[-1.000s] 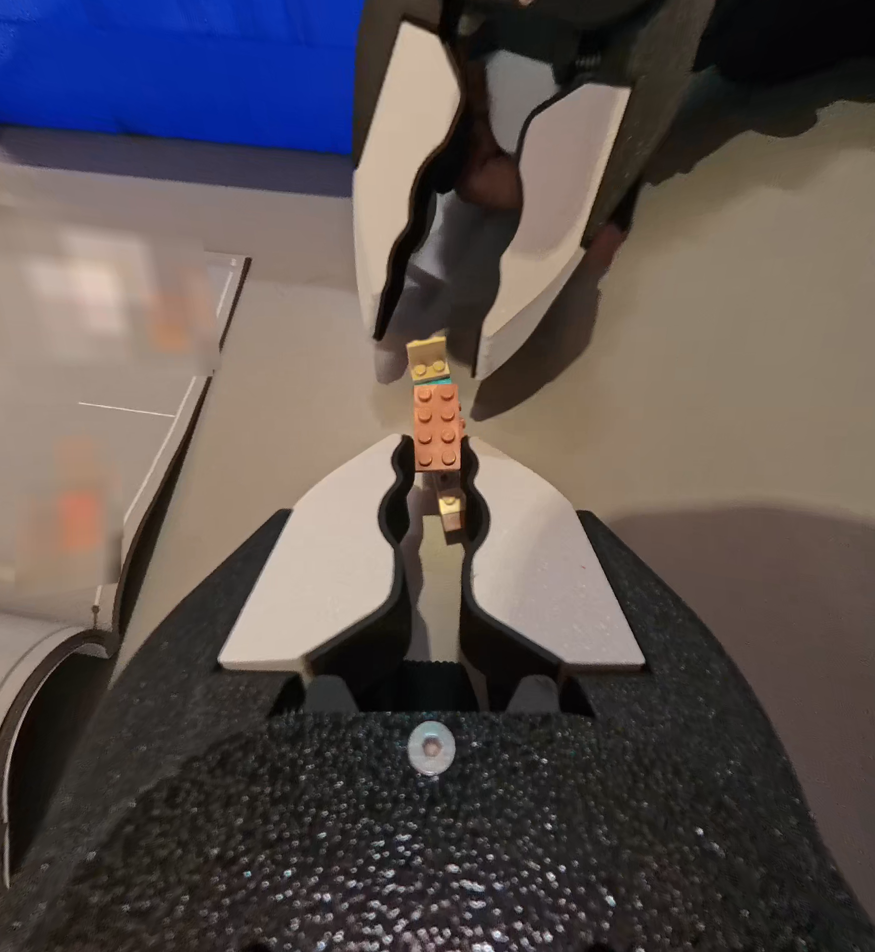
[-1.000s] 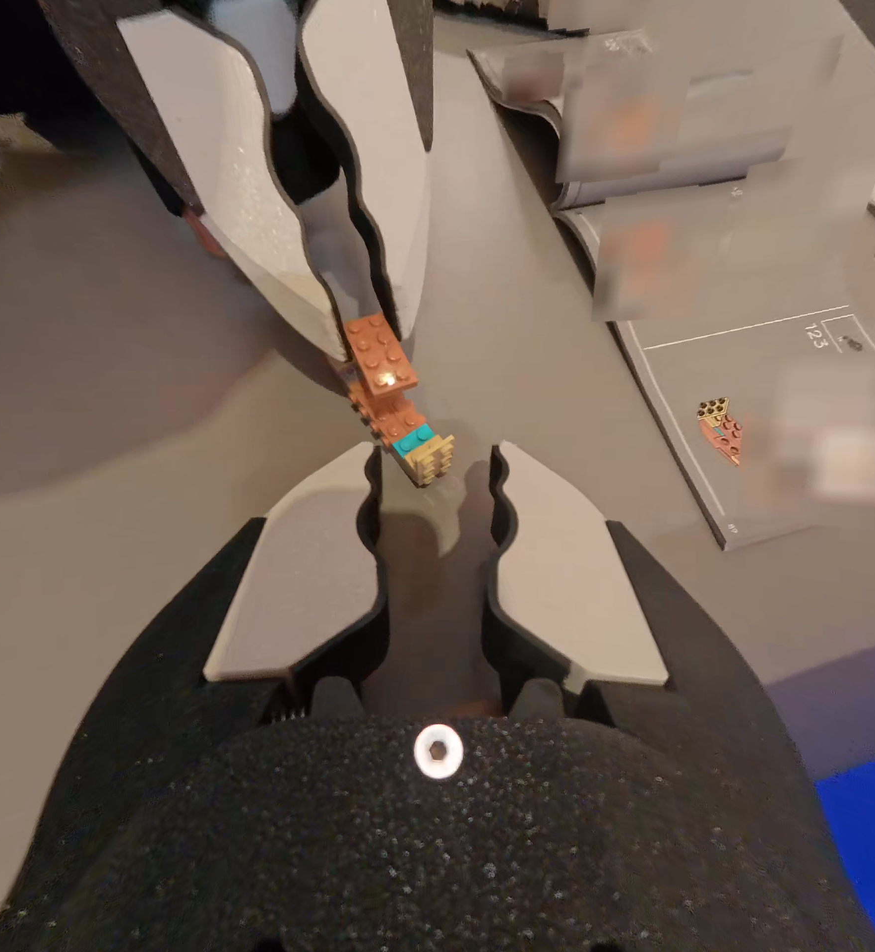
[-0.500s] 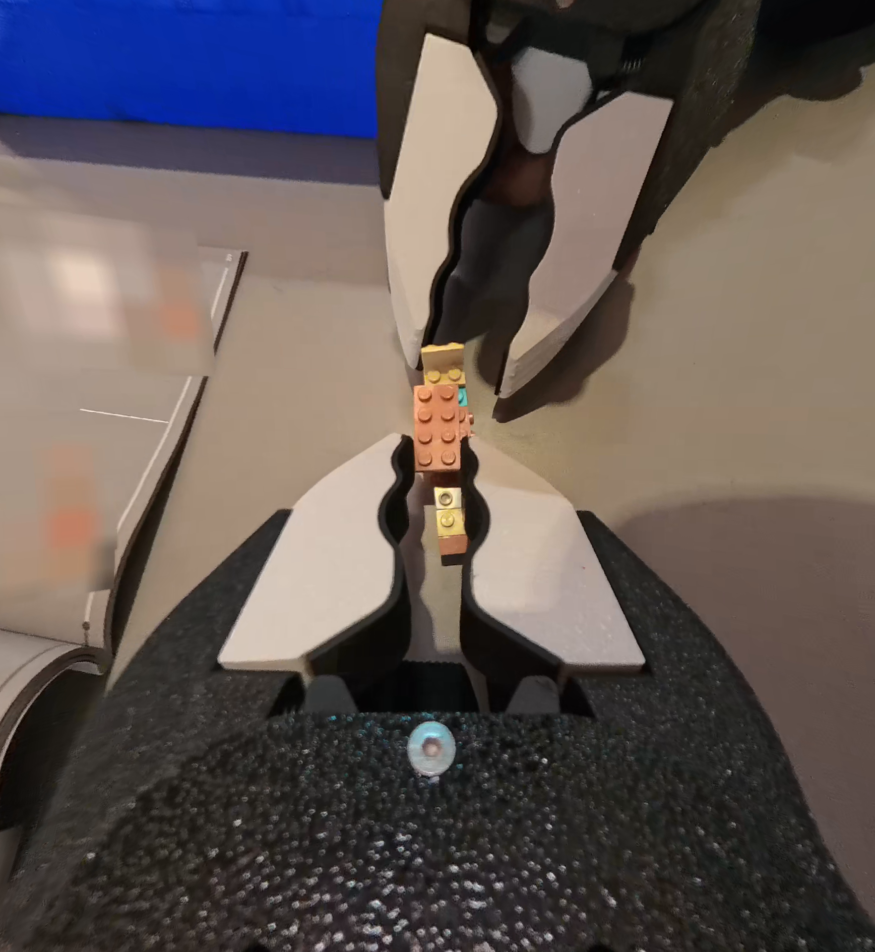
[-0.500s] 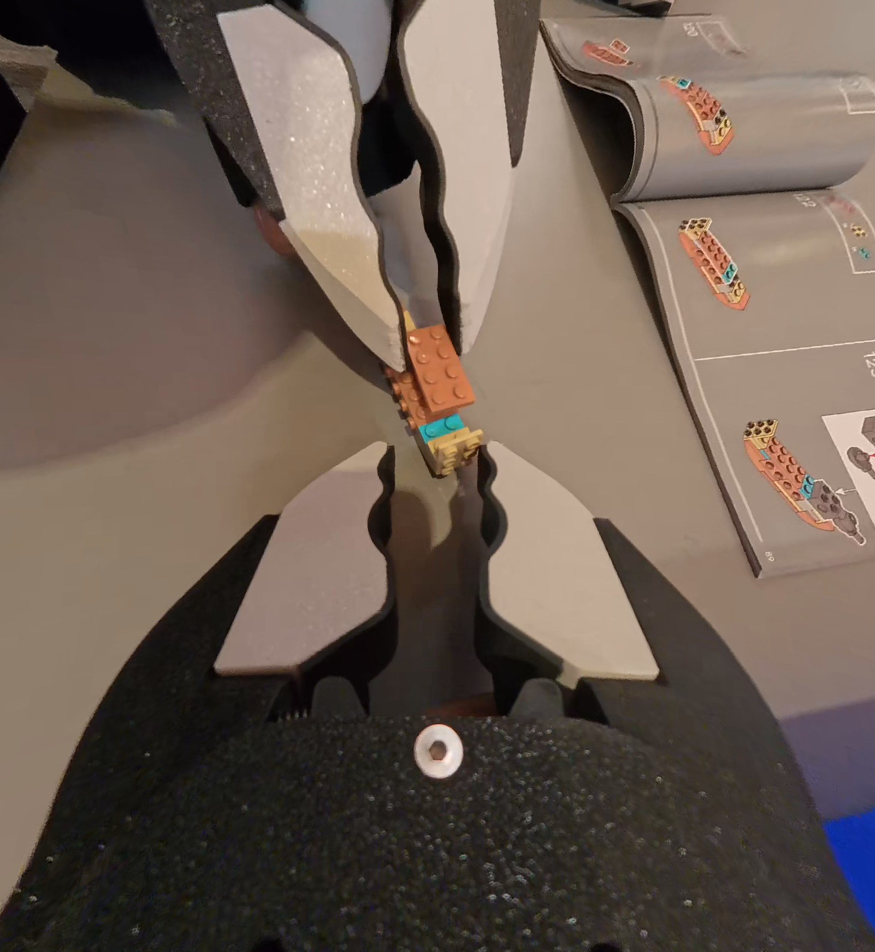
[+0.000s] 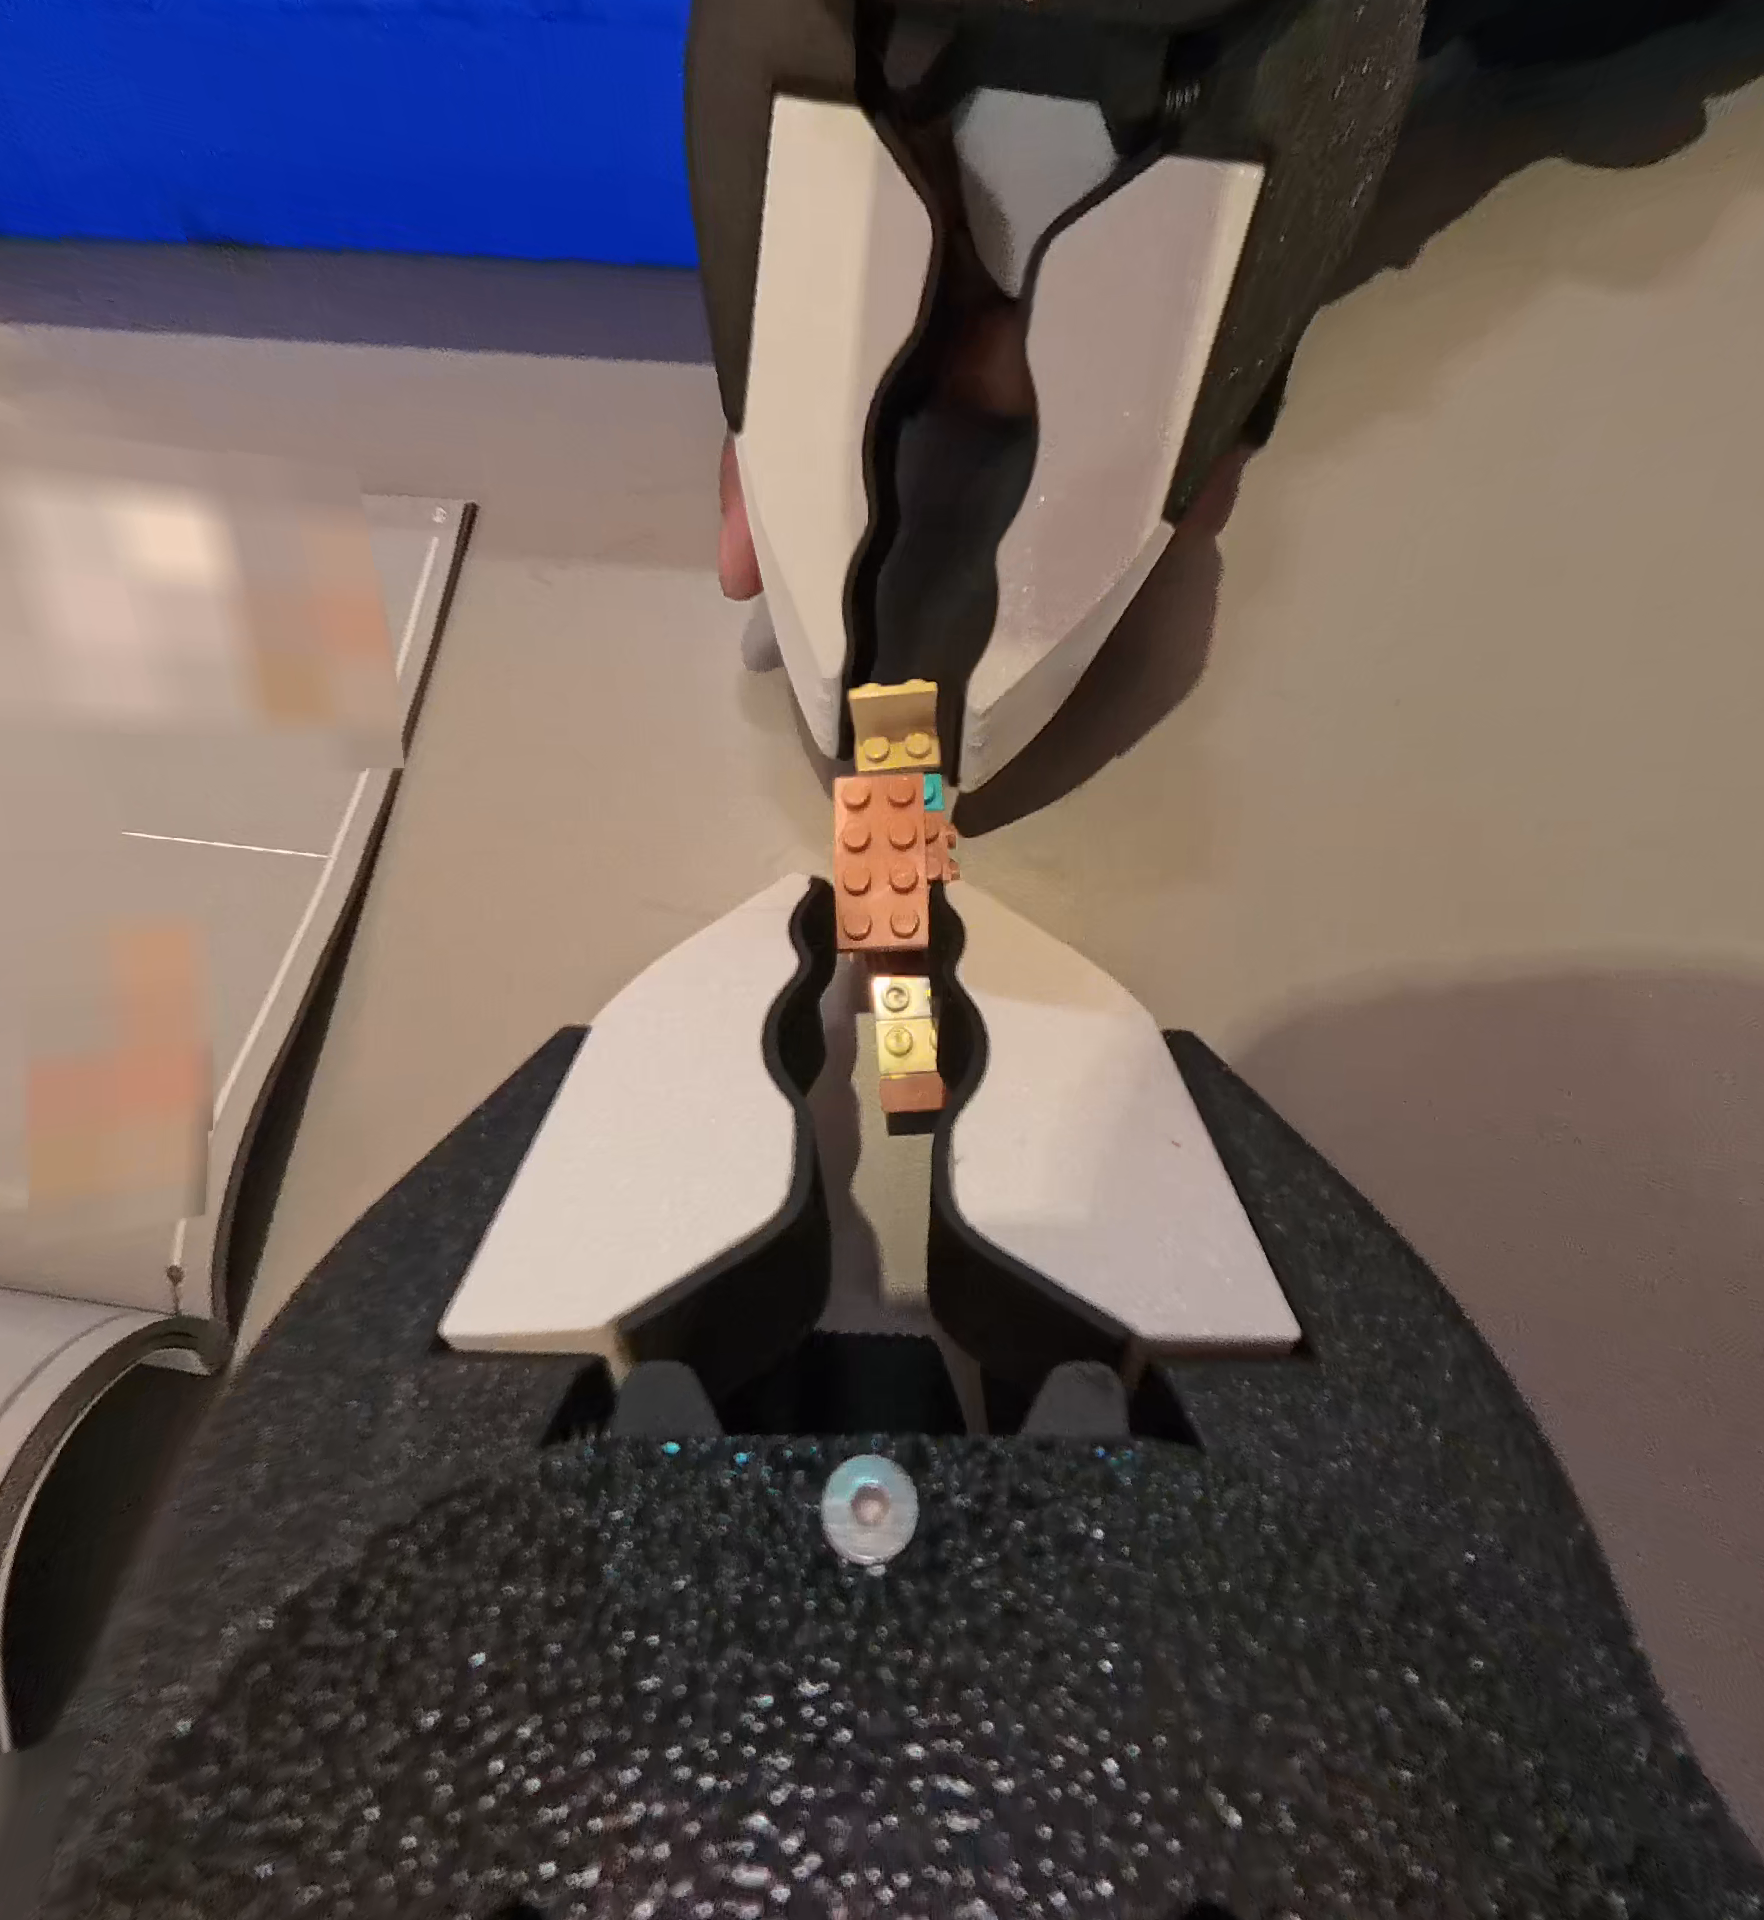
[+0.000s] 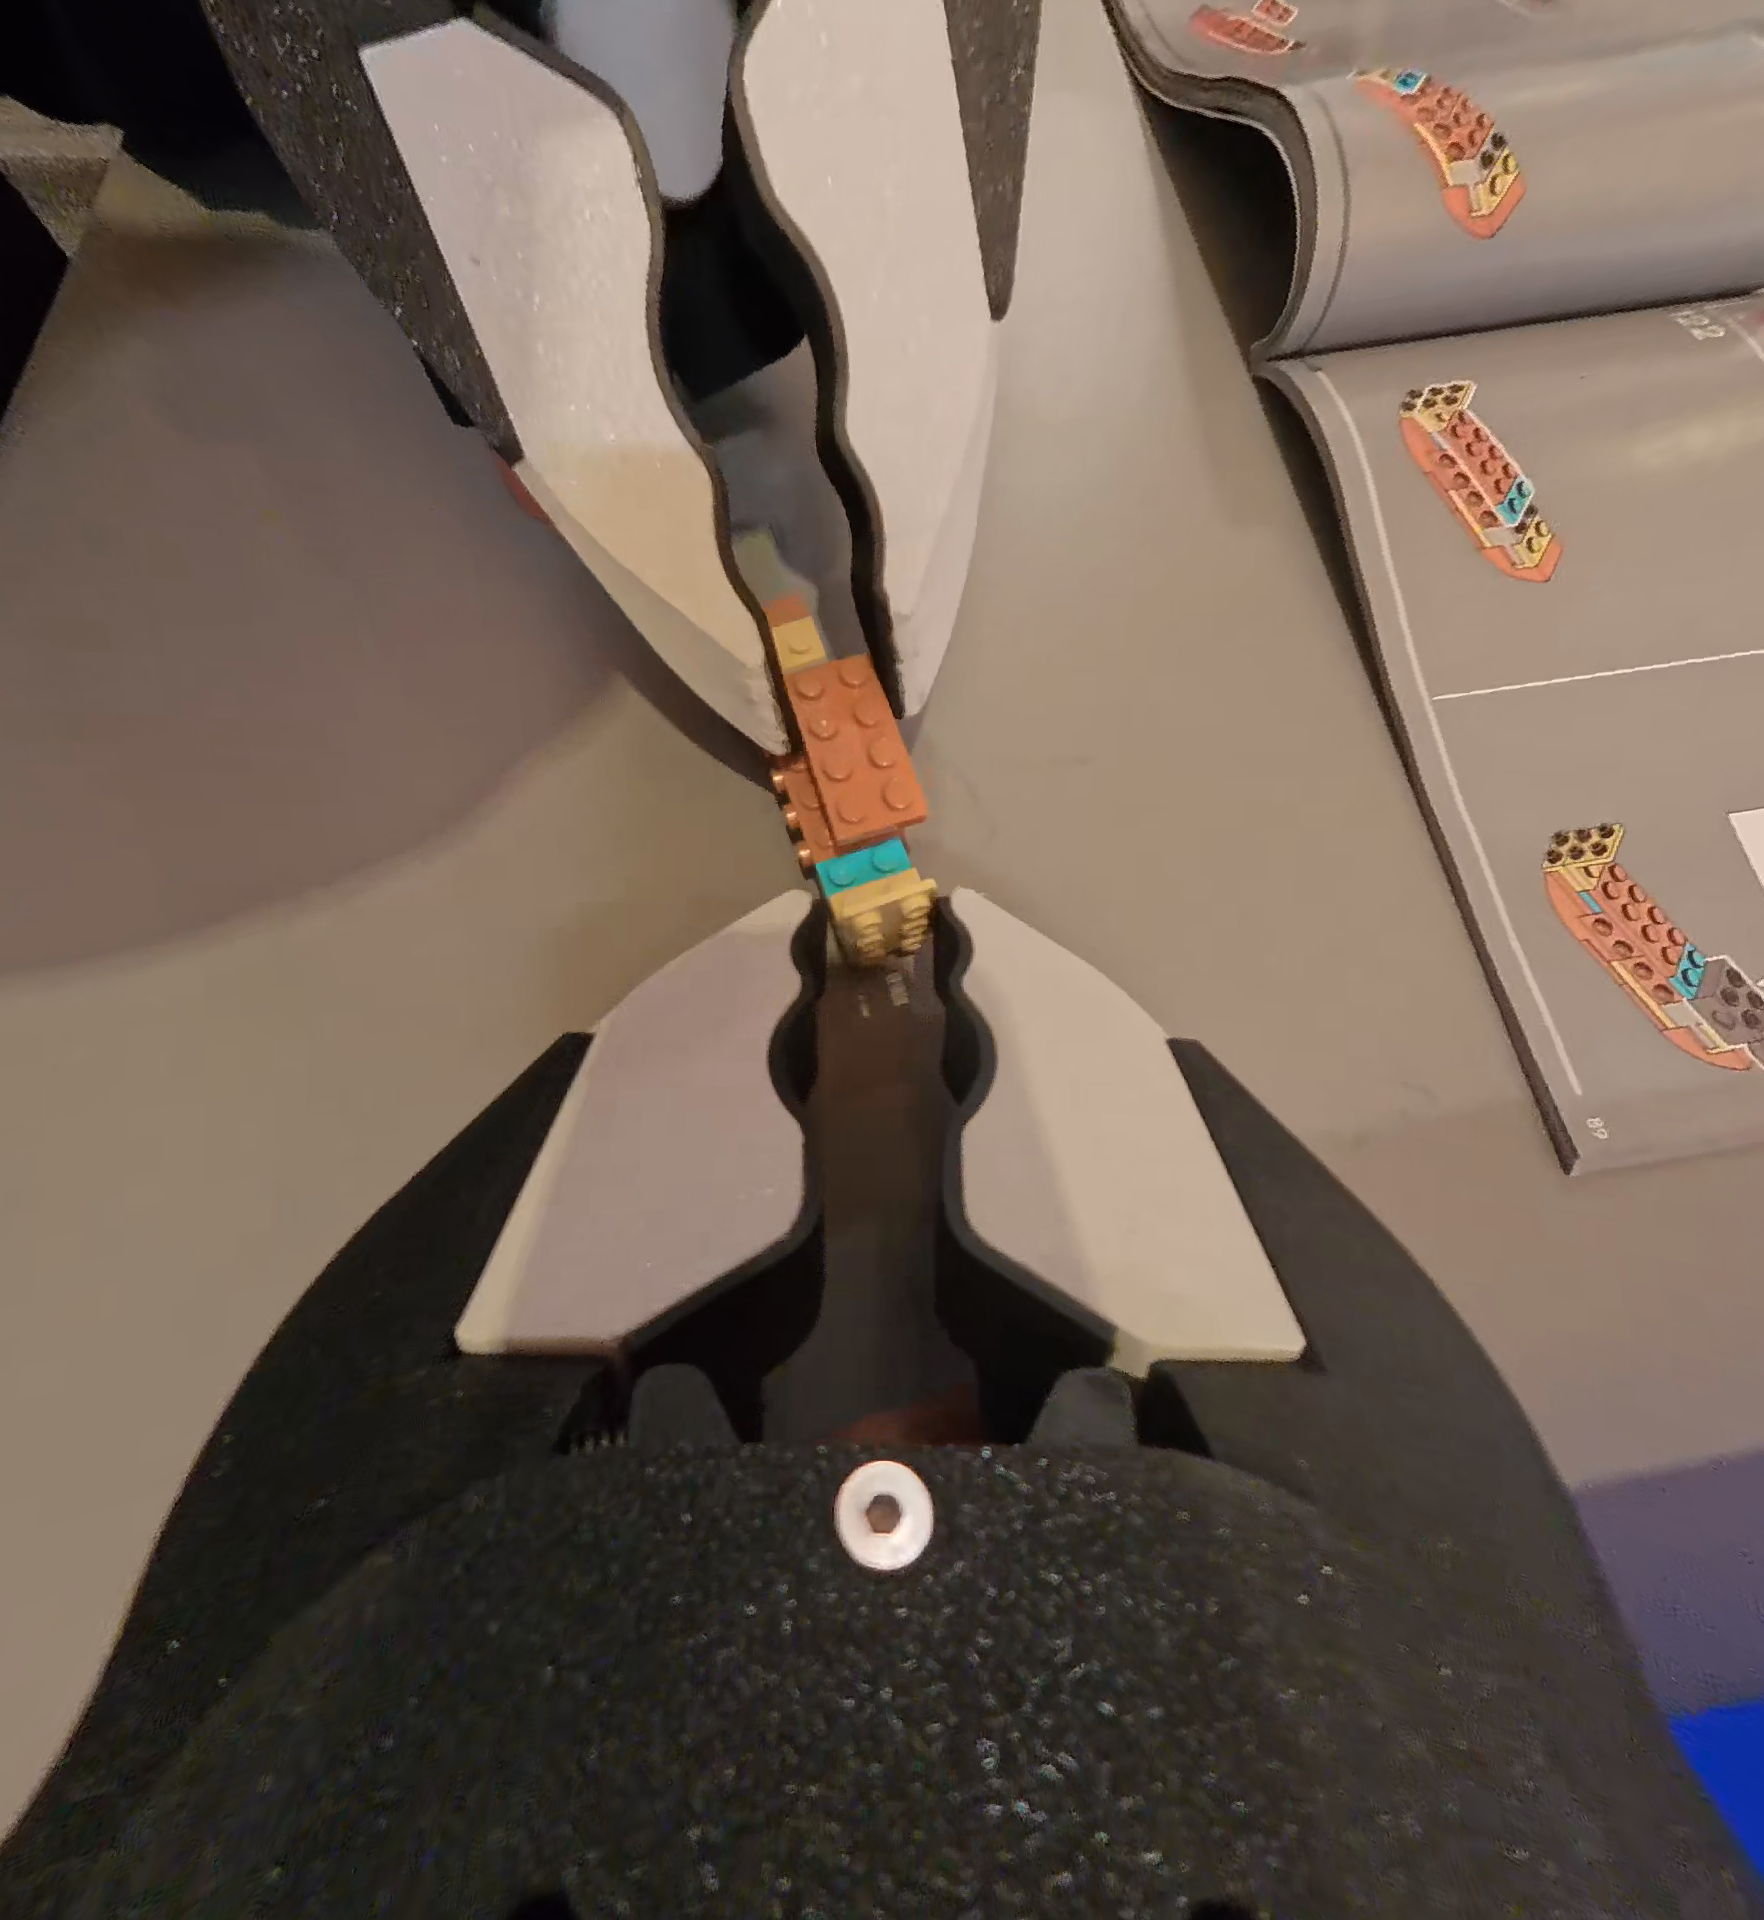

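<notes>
A small brick assembly [image 5: 883, 873] of brown plates, a teal piece and tan pieces hangs above the grey table [image 5: 1429, 779] between both grippers. My left gripper [image 5: 883, 914] is shut on its brown end, with gold and brown pieces lying back between the fingers. My right gripper [image 6: 878, 930] faces it and is shut on the tan end [image 6: 883, 925], with both pads against it. The right gripper also shows from the front in the left wrist view [image 5: 904, 727]. The left gripper shows likewise in the right wrist view [image 6: 836, 707], gripping the brown plate [image 6: 852, 758].
An open instruction booklet [image 6: 1584, 675] with brick pictures lies on the table to the right of the right gripper; in the left wrist view it [image 5: 182, 831] is at the left, partly blurred. A blue surface [image 5: 286, 125] borders the table's far side. My left and right fingertips are right by each other.
The right gripper's jaws have closed from wide open onto the tan end of the assembly as the grippers drew together. The left gripper has kept its grip throughout.
</notes>
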Available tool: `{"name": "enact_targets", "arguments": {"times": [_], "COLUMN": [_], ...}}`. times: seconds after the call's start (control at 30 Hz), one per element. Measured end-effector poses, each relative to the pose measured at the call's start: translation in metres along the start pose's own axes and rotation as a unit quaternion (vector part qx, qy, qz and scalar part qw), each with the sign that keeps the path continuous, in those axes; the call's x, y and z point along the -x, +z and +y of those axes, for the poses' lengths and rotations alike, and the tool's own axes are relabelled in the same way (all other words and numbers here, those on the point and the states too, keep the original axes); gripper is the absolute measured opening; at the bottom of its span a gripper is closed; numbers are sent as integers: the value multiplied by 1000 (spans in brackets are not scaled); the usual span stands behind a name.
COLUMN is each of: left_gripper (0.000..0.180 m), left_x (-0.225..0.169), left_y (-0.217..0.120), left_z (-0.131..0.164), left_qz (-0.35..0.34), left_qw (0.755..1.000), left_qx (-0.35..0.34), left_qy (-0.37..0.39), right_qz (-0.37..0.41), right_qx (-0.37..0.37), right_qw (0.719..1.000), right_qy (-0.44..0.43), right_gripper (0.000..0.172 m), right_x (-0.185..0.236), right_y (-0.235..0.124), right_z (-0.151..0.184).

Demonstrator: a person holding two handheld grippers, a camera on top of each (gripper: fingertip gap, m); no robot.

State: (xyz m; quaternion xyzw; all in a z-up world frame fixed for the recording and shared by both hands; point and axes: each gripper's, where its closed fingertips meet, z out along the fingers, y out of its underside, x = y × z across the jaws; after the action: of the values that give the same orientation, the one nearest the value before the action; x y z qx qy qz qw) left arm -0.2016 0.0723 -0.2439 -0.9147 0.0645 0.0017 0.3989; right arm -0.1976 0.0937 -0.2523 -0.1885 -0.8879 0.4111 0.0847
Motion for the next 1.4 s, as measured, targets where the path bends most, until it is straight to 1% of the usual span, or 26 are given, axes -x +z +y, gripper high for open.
{"name": "enact_targets", "arguments": {"times": [0.13, 0.27, 0.53, 0.83, 1.33, 1.4], "left_gripper": [17, 17, 17, 17, 19, 17], "left_x": [-1, -4, -6, -8, -7, -8], "left_y": [1, 1, 3, 5, 7, 7], "left_z": [1, 2, 2, 4, 6, 6], "left_qz": [-6, 4, 17, 29, 24, 27], "left_qw": [1000, 1000, 999, 999, 999, 999], "left_qx": [12, 20, 33, 40, 44, 43], "left_qy": [15, 23, 20, 0, -3, -4], "right_qz": [2, -1, -1, -2, -5, -4], "right_qx": [4, 5, 10, 10, 9, 8], "right_qw": [1000, 1000, 1000, 1000, 1000, 1000], "right_qy": [-14, -13, -15, -16, -17, -18], "right_gripper": [18, 18, 18, 18, 18, 18], "right_x": [2, 3, 3, 3, 5, 5], "right_y": [1, 1, 2, 2, 2, 2], "right_z": [0, 1, 1, 1, 1, 1]}}
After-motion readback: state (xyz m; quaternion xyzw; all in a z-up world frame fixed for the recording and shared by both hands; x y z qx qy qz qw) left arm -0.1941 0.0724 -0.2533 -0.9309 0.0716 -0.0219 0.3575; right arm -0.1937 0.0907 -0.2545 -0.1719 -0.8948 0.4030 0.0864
